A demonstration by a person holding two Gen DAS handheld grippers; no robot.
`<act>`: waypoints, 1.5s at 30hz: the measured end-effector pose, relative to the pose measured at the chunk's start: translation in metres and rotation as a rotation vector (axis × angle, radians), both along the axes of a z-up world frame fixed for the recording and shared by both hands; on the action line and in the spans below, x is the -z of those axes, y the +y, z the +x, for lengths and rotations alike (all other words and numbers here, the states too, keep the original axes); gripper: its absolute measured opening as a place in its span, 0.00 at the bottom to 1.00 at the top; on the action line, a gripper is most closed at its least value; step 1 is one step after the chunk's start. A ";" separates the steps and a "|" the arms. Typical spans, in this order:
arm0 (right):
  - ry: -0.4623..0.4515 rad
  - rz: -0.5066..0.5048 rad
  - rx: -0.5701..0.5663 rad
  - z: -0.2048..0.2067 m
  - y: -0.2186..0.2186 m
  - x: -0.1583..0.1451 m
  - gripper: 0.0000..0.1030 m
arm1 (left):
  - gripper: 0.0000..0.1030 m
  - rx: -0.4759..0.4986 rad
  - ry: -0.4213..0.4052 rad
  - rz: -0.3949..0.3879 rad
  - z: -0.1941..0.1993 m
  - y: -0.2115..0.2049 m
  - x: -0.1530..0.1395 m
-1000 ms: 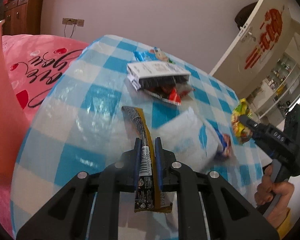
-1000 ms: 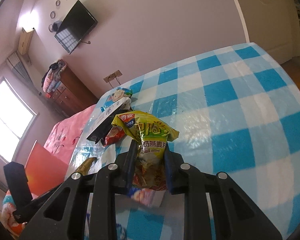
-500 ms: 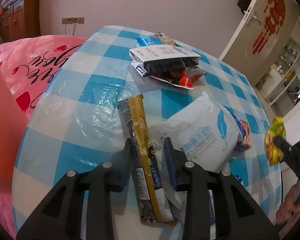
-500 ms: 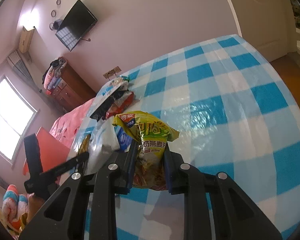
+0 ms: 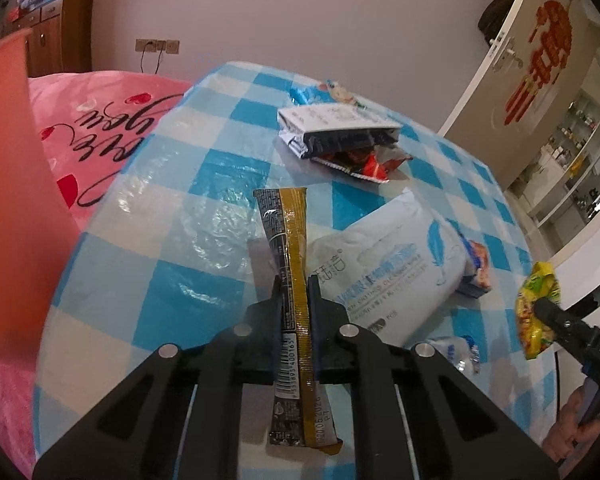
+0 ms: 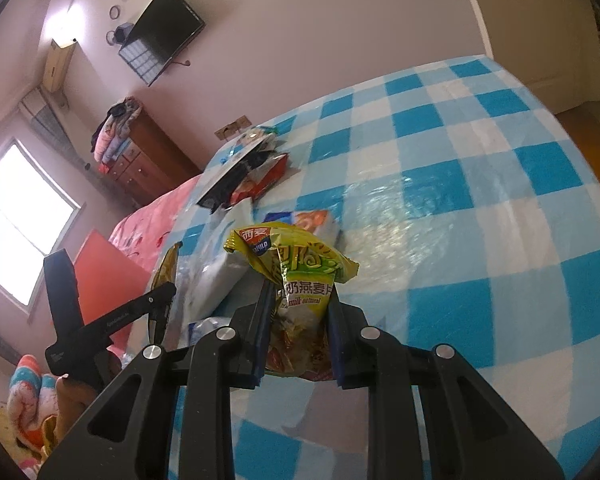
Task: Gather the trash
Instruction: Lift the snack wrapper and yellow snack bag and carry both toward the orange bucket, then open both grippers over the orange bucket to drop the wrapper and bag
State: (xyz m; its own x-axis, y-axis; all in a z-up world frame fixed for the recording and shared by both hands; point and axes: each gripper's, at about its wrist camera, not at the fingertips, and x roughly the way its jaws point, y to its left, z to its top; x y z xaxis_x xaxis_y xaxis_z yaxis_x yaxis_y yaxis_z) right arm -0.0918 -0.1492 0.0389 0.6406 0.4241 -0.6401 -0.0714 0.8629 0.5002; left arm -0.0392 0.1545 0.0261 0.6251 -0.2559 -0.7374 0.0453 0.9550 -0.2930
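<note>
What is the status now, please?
Left gripper shut on long gold wrapper. Right gripper shut on yellow oatmeal packet. More wrappers on table.

Left wrist view: looks along left gripper point(image 5: 296, 300) fingers, tilted down, close above near edge of table point(image 5: 148, 288); faces far edge, wall, door at right. Right wrist view: looks along right gripper point(image 6: 298, 312) fingers, tilted down, close above table point(image 6: 480, 208); faces far edge, wall, TV, window at left. Shared: checked table top, white pack point(image 5: 384, 264) point(image 6: 220, 276), far-edge wrapper pile point(image 5: 340, 140) point(image 6: 244, 176), pink bed; each gripper seen in other's view.
</note>
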 end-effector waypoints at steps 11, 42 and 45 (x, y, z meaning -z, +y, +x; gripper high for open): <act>0.041 0.103 -0.069 -0.002 0.031 -0.007 0.25 | 0.12 0.014 -0.094 -0.037 -0.041 0.021 -0.038; -0.044 0.221 -0.509 0.069 0.270 -0.128 0.25 | 0.12 -0.290 -0.371 0.001 -0.103 0.187 -0.157; -0.048 0.222 -0.551 0.078 0.301 -0.134 0.25 | 0.12 -0.337 -0.350 -0.002 -0.097 0.203 -0.151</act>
State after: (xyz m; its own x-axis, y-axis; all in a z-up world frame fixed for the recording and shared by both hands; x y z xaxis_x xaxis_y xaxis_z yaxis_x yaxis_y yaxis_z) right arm -0.0139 0.1515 0.1726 0.3142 0.8227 -0.4738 -0.5055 0.5674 0.6500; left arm -0.1366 0.3576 0.1767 0.8837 0.0026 -0.4680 -0.1708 0.9328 -0.3172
